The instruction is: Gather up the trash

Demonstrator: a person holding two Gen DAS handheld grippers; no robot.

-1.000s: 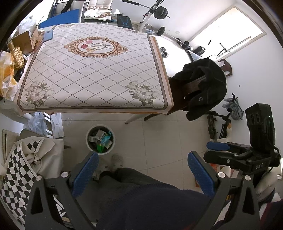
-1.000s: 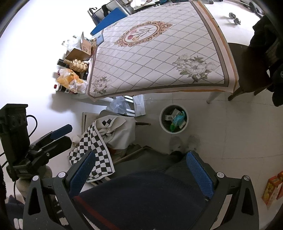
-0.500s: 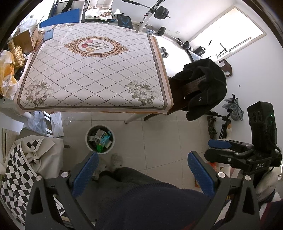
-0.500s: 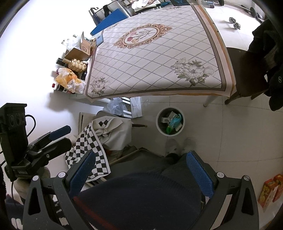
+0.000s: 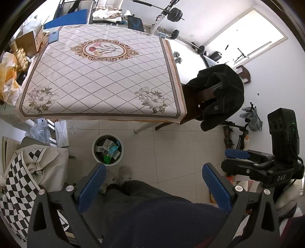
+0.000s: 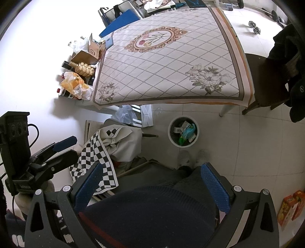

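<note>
A round white trash bin (image 5: 94,152) stands on the tiled floor just in front of the table, holding several wrappers and cartons (image 5: 109,150); it also shows in the right wrist view (image 6: 171,136). My left gripper (image 5: 153,175) is open and empty, held high over the person's lap, near the bin's side. My right gripper (image 6: 151,174) is open and empty too, at the same height. Each gripper shows in the other's view, the right one (image 5: 246,158) and the left one (image 6: 59,146). The table (image 5: 106,76) has a flowered cloth with nothing on it.
A dark chair with a black jacket (image 5: 221,95) stands right of the table. A checkered cloth (image 5: 21,171) lies over a seat at the left. Boxes, bottles and a yellow bag (image 6: 74,85) crowd the table's left side. Barbells (image 5: 175,15) lie beyond. Orange cartons (image 6: 289,208) sit on the floor.
Both grippers have shifted slightly, so the scene has slid a little in the views. Both stay open and empty. The bin and table have not moved.
</note>
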